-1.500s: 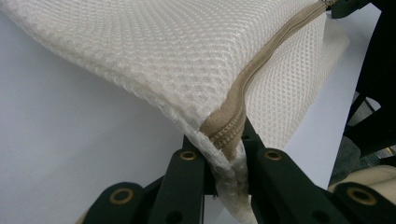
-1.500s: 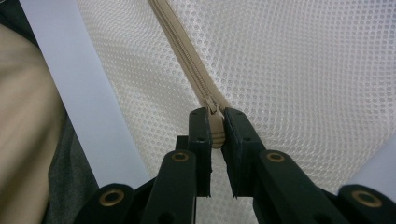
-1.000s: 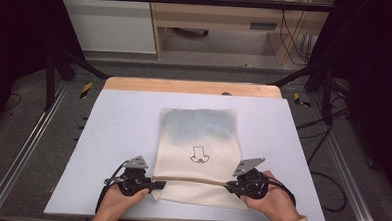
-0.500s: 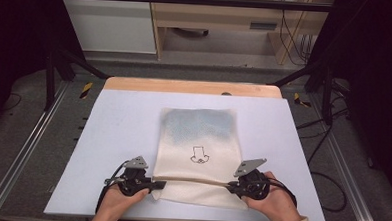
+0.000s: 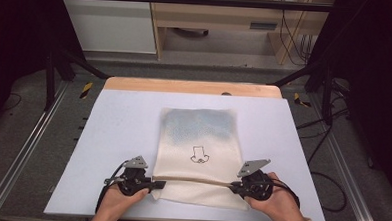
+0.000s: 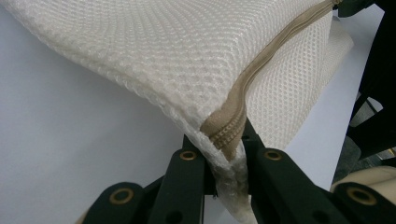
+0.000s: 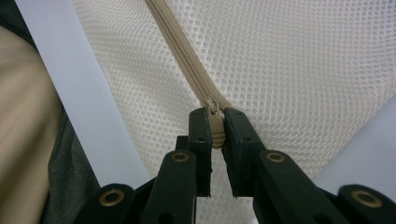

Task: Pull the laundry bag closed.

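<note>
A cream mesh bag [image 5: 197, 140] with a small black drawing lies flat on the white table [image 5: 118, 132]. A tan zipper [image 5: 196, 181] runs across its near end. My left gripper [image 5: 153, 184] is shut on the bag's left corner, pinching mesh and zipper end [image 6: 229, 133] between its jaws. My right gripper [image 5: 234, 186] is shut on the zipper's right end [image 7: 215, 128]. The zipper hangs taut and slightly raised between the two grippers. Both hands rest at the table's near edge.
The table's wooden far edge [image 5: 190, 86] borders a floor with cables [image 5: 292, 34] and furniture beyond. Metal rails [image 5: 27, 148] run along both sides of the table. Bare table surface lies left, right and beyond the bag.
</note>
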The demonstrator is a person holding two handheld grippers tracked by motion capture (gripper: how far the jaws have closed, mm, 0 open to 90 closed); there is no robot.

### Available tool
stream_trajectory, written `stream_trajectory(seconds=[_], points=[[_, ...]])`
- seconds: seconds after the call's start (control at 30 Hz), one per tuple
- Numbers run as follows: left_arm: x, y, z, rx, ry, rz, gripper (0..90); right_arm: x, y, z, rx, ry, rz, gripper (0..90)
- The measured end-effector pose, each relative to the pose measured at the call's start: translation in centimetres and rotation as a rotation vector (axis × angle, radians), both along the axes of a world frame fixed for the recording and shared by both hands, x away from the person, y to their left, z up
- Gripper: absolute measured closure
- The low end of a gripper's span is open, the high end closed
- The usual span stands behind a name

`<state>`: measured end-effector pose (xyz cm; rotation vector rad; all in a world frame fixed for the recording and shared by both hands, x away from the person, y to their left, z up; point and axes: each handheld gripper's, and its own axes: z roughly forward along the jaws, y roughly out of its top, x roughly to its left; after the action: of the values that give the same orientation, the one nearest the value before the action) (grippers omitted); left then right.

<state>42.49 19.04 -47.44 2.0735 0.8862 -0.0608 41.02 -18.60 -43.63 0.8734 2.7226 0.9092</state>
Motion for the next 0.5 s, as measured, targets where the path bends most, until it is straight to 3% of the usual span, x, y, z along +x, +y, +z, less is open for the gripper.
stream_trajectory(seconds=[0.5], points=[[0.00, 0.11, 0.11, -0.002, -0.001, 0.002, 84.1, -0.19, -0.61, 0.11, 0.006, -0.006, -0.017, 82.1]])
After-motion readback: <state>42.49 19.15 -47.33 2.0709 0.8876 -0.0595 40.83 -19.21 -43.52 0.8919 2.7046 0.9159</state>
